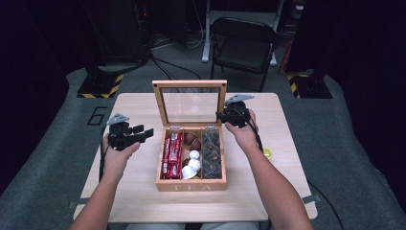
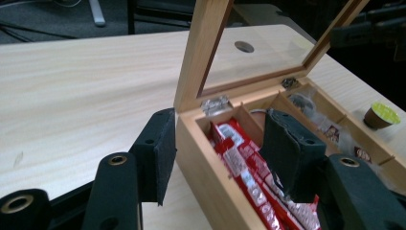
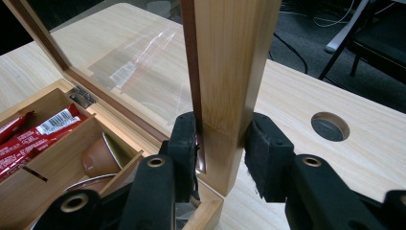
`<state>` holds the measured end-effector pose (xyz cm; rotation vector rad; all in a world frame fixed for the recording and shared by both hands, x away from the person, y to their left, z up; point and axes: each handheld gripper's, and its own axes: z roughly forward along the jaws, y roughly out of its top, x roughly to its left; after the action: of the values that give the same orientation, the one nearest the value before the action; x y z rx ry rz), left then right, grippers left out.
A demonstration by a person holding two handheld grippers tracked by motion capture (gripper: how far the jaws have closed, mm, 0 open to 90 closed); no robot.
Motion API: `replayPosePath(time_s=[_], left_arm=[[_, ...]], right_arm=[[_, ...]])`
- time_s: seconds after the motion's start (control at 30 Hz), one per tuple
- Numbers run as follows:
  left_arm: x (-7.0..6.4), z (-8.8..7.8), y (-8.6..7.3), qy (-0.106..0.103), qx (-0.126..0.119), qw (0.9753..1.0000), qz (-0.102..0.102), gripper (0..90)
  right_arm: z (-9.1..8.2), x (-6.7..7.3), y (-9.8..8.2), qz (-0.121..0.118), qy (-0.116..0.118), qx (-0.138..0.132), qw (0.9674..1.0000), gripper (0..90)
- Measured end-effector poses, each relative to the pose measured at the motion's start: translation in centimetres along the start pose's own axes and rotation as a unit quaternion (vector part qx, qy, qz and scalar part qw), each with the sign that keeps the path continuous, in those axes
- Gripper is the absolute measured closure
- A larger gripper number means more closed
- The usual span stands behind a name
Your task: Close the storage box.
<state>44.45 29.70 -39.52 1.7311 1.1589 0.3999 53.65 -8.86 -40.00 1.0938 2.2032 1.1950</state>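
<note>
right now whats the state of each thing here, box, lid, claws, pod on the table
tea box: open, three compartments filled
lid: raised upright, glass pane intact
right claw: shut on the lid frame's side
left claw: open, straddling the box's left wall, holding nothing
green-topped pod: upright on the table, outside the box

A pale wooden tabletop (image 1: 139,191) stands on a grey floor (image 1: 43,158). A small brown capsule with a yellow-green top (image 1: 267,153) sits near the tabletop's right edge. A round hole (image 3: 329,126) is cut through the tabletop. Beyond the far edge a dark folding chair (image 1: 243,45) stands, with black cables (image 1: 165,64) lying on the floor and yellow-black striped bases (image 1: 100,86) at both sides.
</note>
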Motion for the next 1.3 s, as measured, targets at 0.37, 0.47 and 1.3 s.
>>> replayPosePath(time_s=[0.37,0.47,1.3], left_arm=[[-0.9,1.5,3.9,-0.011,-0.009,0.9998,0.017,47.3],[-1.2,2.3,4.9,-0.006,-0.005,0.9998,0.020,47.4],[-1.3,3.8,7.6,0.014,-0.032,0.9987,0.038,61.4]], right_arm=[[-0.1,0.3,-0.2,-0.004,-0.006,-0.003,1.0000,65.1],[-0.2,0.3,-0.3,-0.008,-0.008,-0.006,0.9999,65.1],[-0.3,0.5,-0.5,-0.008,-0.012,-0.011,0.9998,65.1]])
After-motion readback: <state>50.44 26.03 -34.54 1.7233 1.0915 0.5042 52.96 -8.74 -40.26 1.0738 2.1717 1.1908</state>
